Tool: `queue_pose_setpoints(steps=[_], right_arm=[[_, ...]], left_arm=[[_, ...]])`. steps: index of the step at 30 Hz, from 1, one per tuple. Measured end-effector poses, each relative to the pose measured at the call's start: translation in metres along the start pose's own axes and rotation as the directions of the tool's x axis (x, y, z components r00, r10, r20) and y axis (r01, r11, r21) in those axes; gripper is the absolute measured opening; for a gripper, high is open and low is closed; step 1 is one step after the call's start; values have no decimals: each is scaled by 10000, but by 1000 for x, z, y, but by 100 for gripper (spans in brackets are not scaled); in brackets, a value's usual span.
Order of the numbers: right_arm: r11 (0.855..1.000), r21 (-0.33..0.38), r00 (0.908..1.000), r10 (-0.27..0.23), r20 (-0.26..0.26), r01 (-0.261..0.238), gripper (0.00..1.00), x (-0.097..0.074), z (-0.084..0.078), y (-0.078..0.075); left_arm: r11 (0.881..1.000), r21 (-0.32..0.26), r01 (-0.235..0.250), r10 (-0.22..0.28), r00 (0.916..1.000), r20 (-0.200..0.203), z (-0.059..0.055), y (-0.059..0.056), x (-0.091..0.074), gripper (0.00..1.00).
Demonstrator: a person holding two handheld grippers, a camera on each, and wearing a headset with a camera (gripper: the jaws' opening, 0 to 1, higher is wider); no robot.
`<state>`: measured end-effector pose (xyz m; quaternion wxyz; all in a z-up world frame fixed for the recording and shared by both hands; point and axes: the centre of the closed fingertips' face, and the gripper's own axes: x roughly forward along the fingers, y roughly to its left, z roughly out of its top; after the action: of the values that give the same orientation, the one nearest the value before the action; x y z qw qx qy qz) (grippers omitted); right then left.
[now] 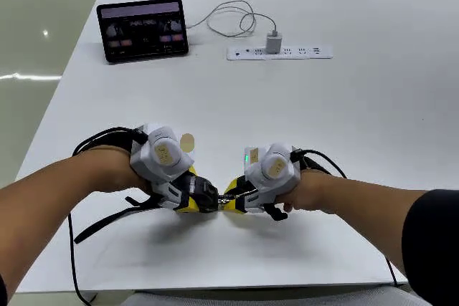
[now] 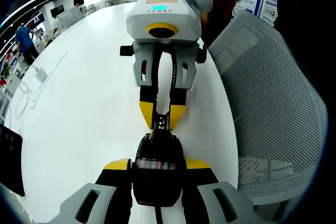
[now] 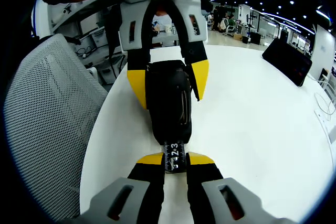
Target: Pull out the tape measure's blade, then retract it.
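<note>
Two tools meet tip to tip at the lower centre of the head view, each held in one of the person's hands over the white table. There is one tape measure, a black case, and it sits between the yellow pads of the left tool, whose jaws are closed against its two sides at about the width of the case. In the left gripper view the case lies at the bottom centre, just above the table surface; whether it touches the table I cannot tell.

One short length of blade comes out of the case toward the right tool. That tool's two jaws are pinched nearly together on the blade's end, with the printed figures 2 and 3 showing between the pads at the lower centre of the right gripper view. The two tools are just beside each other, so little blade is exposed.

At the upper left of the head view stands one tablet with its screen lit. To its right lies one white power strip carrying one charger, and one cable loops from the charger toward the tablet, seemingly reaching it. One grey mesh chair fills the right side of the left gripper view.
</note>
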<state>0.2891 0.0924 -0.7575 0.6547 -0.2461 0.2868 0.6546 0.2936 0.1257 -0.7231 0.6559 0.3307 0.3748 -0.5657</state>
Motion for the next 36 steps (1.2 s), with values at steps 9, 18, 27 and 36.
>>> queue_pose_setpoints(steps=[9, 18, 27, 36], right_arm=[[10000, 67, 9999, -29, -105, 30, 11, -3, -6, -1], [9999, 53, 9998, -90, -199, 91, 11, -8, -10, -2], [9999, -12, 9995, -147, -273, 147, 11, -12, -14, -3], [9998, -41, 9992, -176, -353, 175, 11, -19, -19, -4]], left_arm=[[10000, -57, 0, 1, 10000, 19, 0, 0, 1, 32], [9999, -149, -33, 33, 10000, 21, 0, 1, 1, 32], [9999, -134, -39, 40, 10000, 29, 0, 1, 1, 32], [9997, -217, -85, 87, 9999, 84, 0, 1, 1, 32]])
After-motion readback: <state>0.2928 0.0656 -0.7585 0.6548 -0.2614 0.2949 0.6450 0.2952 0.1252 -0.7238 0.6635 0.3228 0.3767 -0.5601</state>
